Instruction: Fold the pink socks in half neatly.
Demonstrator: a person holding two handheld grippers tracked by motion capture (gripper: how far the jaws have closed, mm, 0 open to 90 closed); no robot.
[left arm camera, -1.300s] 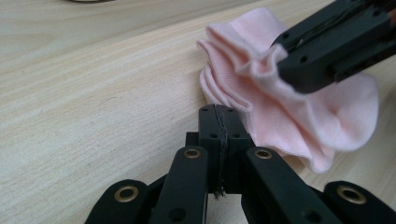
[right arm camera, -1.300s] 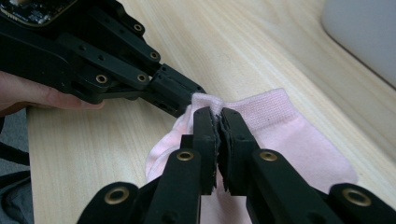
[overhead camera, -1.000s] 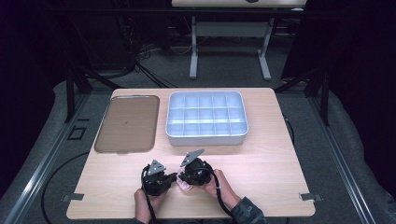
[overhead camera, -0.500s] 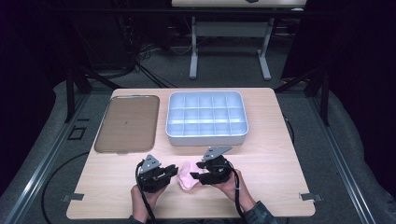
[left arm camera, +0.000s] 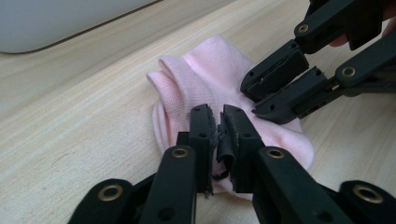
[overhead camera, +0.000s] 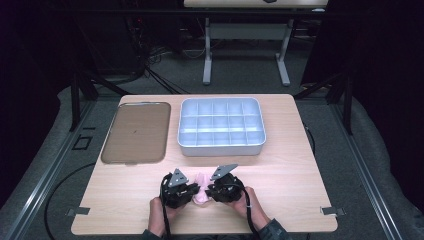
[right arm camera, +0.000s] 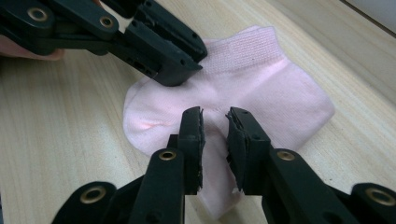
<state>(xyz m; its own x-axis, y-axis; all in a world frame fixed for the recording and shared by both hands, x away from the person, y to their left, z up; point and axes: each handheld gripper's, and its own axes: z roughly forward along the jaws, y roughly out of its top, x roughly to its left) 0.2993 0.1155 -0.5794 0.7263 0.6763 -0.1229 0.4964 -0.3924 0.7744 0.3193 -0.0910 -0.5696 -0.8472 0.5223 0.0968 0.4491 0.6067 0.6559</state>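
Observation:
A small pink sock [overhead camera: 201, 186] lies crumpled near the table's front edge, between my two grippers. My left gripper [overhead camera: 187, 192] comes at it from the left. In its own view the jaws [left arm camera: 219, 122] stand almost together, tips pinched into the sock [left arm camera: 205, 74]; they have just been closing. My right gripper [overhead camera: 216, 189] meets the sock from the right. Its jaws [right arm camera: 215, 122] have also just been closing and sit a little apart with a ridge of the sock [right arm camera: 261, 84] caught between them. Each gripper's tips also rest on the sock in the other's view, left [right arm camera: 189, 65] and right [left arm camera: 254, 98].
A grey tray [overhead camera: 221, 150] divided into several compartments stands behind the grippers at the table's middle back. A flat brown tray [overhead camera: 136, 131] lies to its left. Bare wood spreads to both sides of my hands.
Half a second ago the grippers stood farther apart with more of the sock showing between them. Now they have drawn back together and the sock is bunched up.

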